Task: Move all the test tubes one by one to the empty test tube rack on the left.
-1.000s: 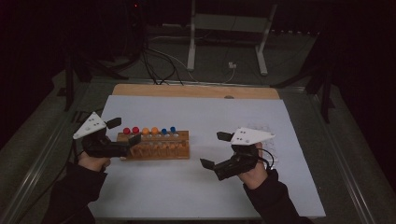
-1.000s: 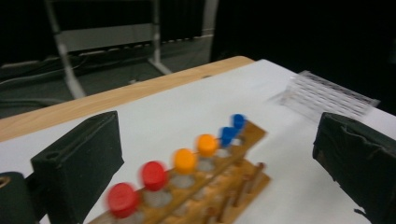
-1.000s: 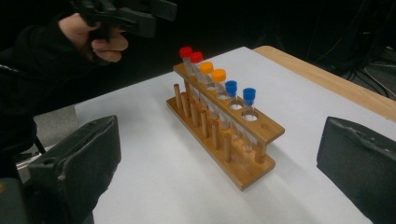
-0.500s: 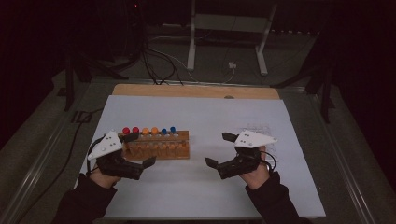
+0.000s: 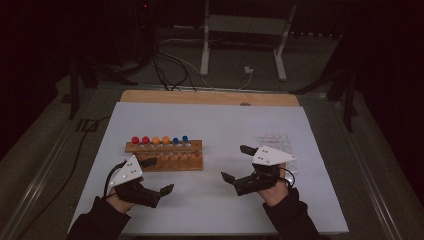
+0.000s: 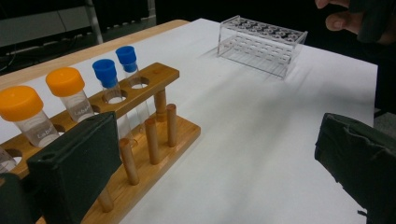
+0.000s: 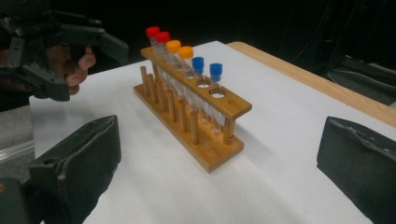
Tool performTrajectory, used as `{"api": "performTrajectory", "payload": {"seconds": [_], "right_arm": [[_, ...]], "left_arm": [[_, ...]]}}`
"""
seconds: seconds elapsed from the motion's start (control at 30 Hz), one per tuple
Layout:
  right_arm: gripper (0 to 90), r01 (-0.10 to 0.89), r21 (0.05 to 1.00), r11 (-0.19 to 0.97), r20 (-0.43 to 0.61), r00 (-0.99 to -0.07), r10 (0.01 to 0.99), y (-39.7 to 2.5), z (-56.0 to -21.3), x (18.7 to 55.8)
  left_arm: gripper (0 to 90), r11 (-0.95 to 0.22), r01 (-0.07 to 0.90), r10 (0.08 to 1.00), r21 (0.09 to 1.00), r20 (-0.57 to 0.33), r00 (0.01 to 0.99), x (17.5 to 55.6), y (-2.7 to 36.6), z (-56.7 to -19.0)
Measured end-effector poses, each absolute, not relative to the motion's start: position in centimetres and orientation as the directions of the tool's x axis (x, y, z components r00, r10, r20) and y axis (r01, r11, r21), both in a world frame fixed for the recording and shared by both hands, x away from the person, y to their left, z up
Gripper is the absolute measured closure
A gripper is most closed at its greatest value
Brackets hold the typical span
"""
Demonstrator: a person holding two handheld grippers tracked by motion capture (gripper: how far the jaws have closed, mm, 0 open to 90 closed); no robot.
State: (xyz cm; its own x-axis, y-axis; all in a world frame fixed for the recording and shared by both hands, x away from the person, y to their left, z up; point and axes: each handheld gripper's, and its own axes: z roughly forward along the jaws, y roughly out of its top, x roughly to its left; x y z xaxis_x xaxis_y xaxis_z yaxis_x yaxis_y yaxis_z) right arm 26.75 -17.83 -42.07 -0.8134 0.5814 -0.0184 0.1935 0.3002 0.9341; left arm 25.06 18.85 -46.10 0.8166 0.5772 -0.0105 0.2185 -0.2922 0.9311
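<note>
The wooden rack [image 5: 165,155] stands on the white sheet [image 5: 210,125], left of centre, its long side running across the table. It carries six capped tubes in its back row: two red [image 5: 140,140], two orange [image 5: 160,140], two blue [image 5: 180,140]. The last hole at the blue end is unfilled, as seen in the right gripper view.

The left gripper [image 5: 156,176] sits at the rack's near left corner, jaws spread wide and holding nothing. In the left gripper view one jaw stands close in front of the rack's pegs; whether it touches cannot be told. The other jaw is over bare sheet.

The right gripper [image 5: 237,163] is well apart from the rack, to its right, jaws also spread wide and empty. Bare sheet lies between it and the rack's blue end.

A clear plastic rack [image 5: 278,146] lies just beyond the right gripper, near the sheet's right edge.

Open sheet runs behind the wooden rack up to the wooden strip [image 5: 210,97] at the far edge. The near edge of the sheet is close under both hands [image 5: 116,199], so room toward the person is small.
</note>
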Motion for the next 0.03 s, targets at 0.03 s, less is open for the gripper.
{"api": "performTrajectory", "payload": {"seconds": [0.03], "right_arm": [[0.0,0.194,0.935,0.298,-0.017,-0.813,0.581,-17.85,-42.08,26.74]], "left_arm": [[1.1,-0.287,0.219,0.577,0.933,-0.014,0.817,25.05,18.87,-46.1]]}}
